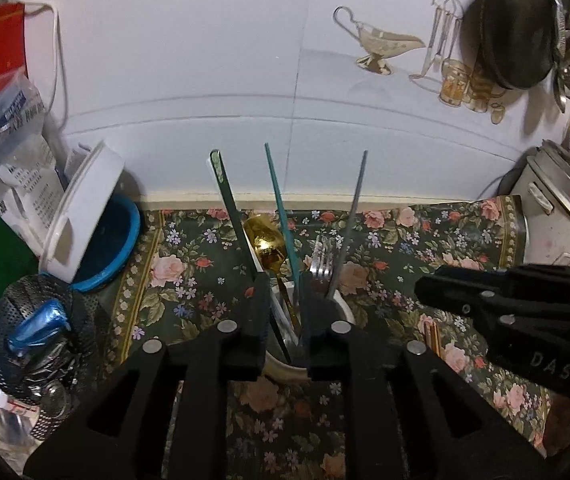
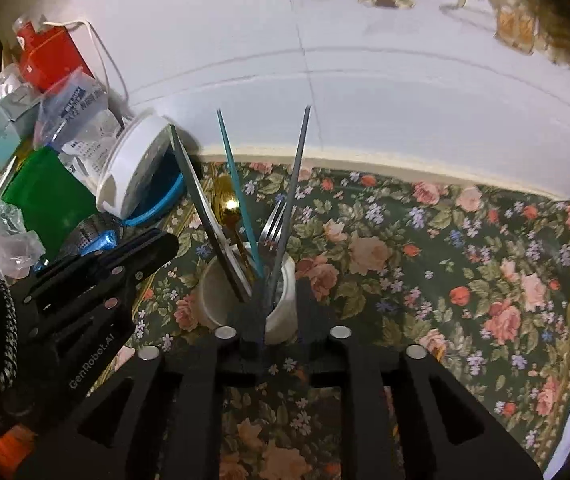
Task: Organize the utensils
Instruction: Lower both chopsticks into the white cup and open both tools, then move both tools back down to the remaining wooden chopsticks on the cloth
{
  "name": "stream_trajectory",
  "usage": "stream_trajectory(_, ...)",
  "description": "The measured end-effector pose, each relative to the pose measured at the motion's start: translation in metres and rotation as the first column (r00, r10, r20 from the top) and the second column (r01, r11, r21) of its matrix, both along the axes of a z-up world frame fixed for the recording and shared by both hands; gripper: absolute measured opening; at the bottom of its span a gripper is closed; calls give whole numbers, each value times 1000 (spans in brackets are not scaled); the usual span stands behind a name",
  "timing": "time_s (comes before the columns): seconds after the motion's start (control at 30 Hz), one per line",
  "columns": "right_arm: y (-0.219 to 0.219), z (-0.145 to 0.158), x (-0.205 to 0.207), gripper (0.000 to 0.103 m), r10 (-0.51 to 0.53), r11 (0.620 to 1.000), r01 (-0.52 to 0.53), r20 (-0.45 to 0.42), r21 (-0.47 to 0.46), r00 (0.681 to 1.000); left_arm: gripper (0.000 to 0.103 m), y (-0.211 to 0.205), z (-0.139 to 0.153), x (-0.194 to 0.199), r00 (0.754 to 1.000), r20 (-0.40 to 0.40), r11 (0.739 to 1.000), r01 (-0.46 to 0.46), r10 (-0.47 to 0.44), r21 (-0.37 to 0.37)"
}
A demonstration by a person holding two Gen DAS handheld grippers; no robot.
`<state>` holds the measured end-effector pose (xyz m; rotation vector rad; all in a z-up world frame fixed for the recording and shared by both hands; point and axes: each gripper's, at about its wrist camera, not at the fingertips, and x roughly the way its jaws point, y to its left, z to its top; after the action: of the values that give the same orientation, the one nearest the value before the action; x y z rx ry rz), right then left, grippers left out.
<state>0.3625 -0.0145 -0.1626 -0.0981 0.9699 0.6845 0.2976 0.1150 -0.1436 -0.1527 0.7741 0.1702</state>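
Now | L hand-held gripper (image 1: 283,280) & R hand-held gripper (image 2: 281,292) slightly open, empty | cup (image 2: 285,320) rim just ahead.

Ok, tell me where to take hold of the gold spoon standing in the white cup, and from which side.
Grip the gold spoon just below its bowl, on the thin neck, coming from above. It stands bowl-up in the white ceramic cup, its handle buried among the other utensils, so only the top part is free. Probably slip in between the dark flat handle and the teal stick.

Floral tablecloth (image 2: 425,248) carries white cup (image 2: 285,320), white tub (image 2: 133,168).
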Motion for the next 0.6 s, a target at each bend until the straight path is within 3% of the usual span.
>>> stream_trajectory(0.13, -11, 17, -8, 21, -11, 1000, 11, 55, -3, 998, 18, -11, 14, -6, 1000, -3, 999, 31, -31, 29)
stream_trajectory(0.27, -26, 31, -17, 26, -24, 1000, 24, 99, 5, 995, 29, -26, 24, -12, 998, -1, 997, 64, -64, 46)
stream_trajectory(0.6, -66, 33, -31, 28, -73, 997, 75, 132, -11, 988, 31, -76, 15, -11, 984, -37, 984, 177, -176, 26)
